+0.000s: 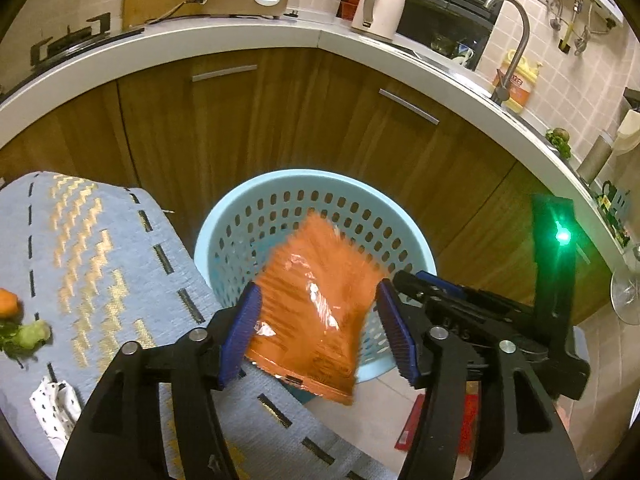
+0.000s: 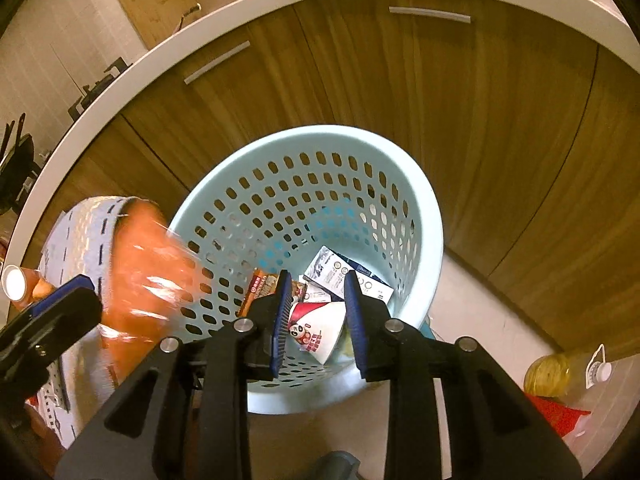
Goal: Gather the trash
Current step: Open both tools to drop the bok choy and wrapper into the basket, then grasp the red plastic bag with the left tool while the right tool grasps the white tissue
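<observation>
Orange wrapper (image 1: 316, 304) loose between open left jaws above blue basket (image 1: 224, 208); right jaws apart, empty.

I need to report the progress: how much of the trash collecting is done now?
Done: a paper cup and some cartons already lie in the blue basket. In hand: the orange bag sits blurred between the open jaws of the left gripper, above the basket. Left: vegetable scraps and a crumpled spotted paper lie on the cloth-covered table.
</observation>
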Demonstrator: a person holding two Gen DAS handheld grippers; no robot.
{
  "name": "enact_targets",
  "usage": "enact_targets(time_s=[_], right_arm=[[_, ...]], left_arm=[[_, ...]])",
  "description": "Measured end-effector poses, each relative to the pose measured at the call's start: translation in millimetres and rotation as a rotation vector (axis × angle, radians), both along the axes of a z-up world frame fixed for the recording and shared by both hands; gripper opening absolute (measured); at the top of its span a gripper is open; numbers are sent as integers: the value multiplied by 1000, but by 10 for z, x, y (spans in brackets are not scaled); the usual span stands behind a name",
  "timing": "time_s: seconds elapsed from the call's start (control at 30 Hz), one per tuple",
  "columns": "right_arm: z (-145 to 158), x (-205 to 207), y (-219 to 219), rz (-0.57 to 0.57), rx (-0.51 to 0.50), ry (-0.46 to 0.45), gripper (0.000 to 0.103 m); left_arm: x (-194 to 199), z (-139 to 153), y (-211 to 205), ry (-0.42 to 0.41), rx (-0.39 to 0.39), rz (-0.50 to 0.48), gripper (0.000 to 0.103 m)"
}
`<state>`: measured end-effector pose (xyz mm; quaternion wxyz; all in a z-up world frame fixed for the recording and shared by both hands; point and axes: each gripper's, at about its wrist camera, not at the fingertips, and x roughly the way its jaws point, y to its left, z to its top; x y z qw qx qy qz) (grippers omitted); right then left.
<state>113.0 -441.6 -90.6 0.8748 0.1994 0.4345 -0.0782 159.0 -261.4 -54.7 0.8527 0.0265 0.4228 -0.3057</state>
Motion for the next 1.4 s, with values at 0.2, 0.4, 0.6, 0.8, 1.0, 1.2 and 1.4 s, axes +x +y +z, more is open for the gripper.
enact_targets(time_s=[0.2,0.4,0.6,0.8,1.0,1.2,1.4], right_arm=[[98,-79,2,-2,4,-16,24],[251,-153,97,15,-2,-50,24],[529,-236,356,78,-7,-113,24],[820,-299,851,182,-24,-173,24],[989,-389,1401,281,-39,-222,24],[934,-436,1931,362,-48,-228,28],[811,-497,2370,419,-68,-239,46]], left_arm=[[14,2,101,17,-16,31,71],[-99,141,287,-13,-42,46,71],[-312,399,685,-69,-85,100,71],[-528,641,1323,-130,-106,224,71],[-733,814,2204,-199,-84,440,80],[-1001,922,3158,-254,-84,667,85],[-1255,872,4019,-276,-66,869,86]])
